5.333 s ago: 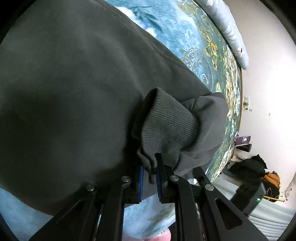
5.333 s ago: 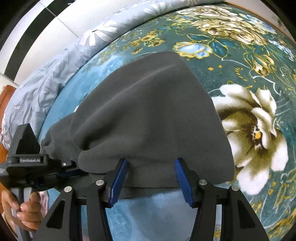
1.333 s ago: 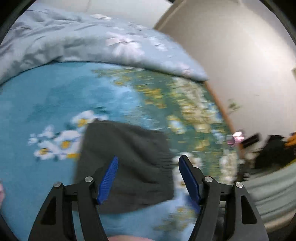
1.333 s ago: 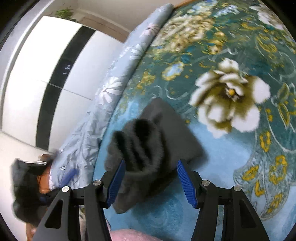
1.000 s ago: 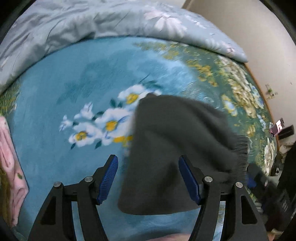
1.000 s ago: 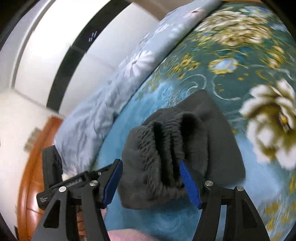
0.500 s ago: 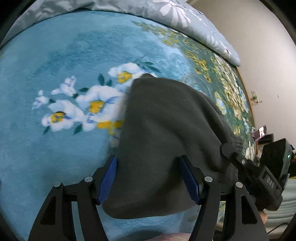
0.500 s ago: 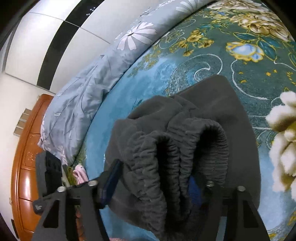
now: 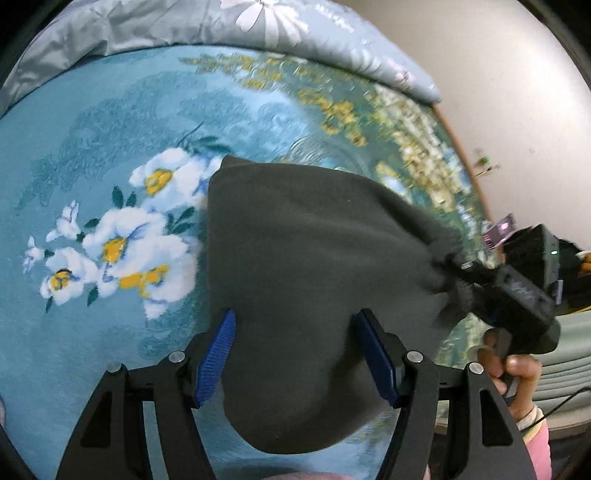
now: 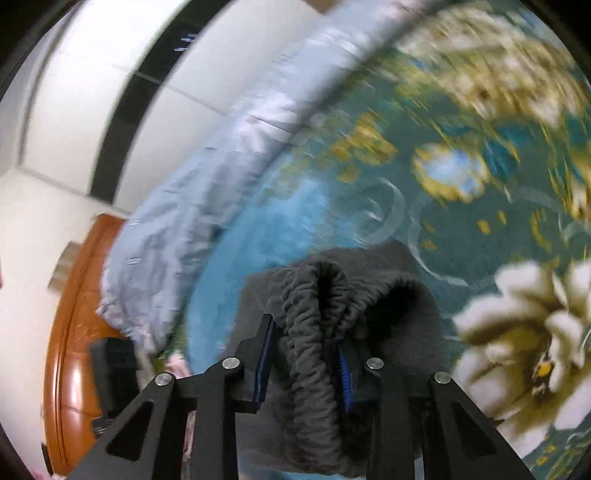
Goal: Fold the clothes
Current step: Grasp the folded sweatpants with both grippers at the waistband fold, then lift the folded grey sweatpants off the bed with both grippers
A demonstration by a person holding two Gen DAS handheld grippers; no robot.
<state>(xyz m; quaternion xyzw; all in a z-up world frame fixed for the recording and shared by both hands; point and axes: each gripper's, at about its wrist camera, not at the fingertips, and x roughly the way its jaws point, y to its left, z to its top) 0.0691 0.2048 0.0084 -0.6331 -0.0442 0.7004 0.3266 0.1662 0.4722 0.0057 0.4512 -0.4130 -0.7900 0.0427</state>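
A dark grey folded garment [image 9: 306, 258] lies on the teal flowered blanket [image 9: 92, 155]. My left gripper [image 9: 297, 314] is open, its blue pads [image 9: 218, 354] standing either side of the garment's near part without pinching it. My right gripper [image 9: 454, 266] comes in from the right, held by a hand [image 9: 513, 369], and grips the garment's gathered edge. In the right wrist view the right gripper [image 10: 304, 332] is shut on the bunched elastic waistband [image 10: 310, 354], which rises in folds between its fingers. The rest of the garment [image 10: 413, 325] spreads beyond them.
A rumpled grey-blue flowered quilt [image 9: 258, 33] runs along the far side of the bed. A wooden headboard [image 10: 70, 332] and a white wardrobe with a black stripe [image 10: 122, 96] stand behind. A pink cloth [image 10: 177, 365] lies near the headboard. Dark clutter [image 9: 569, 258] sits beyond the bed's right edge.
My right gripper has gone from open around the waistband to shut on it, and its view has swung upward. The left gripper has stayed open over the garment.
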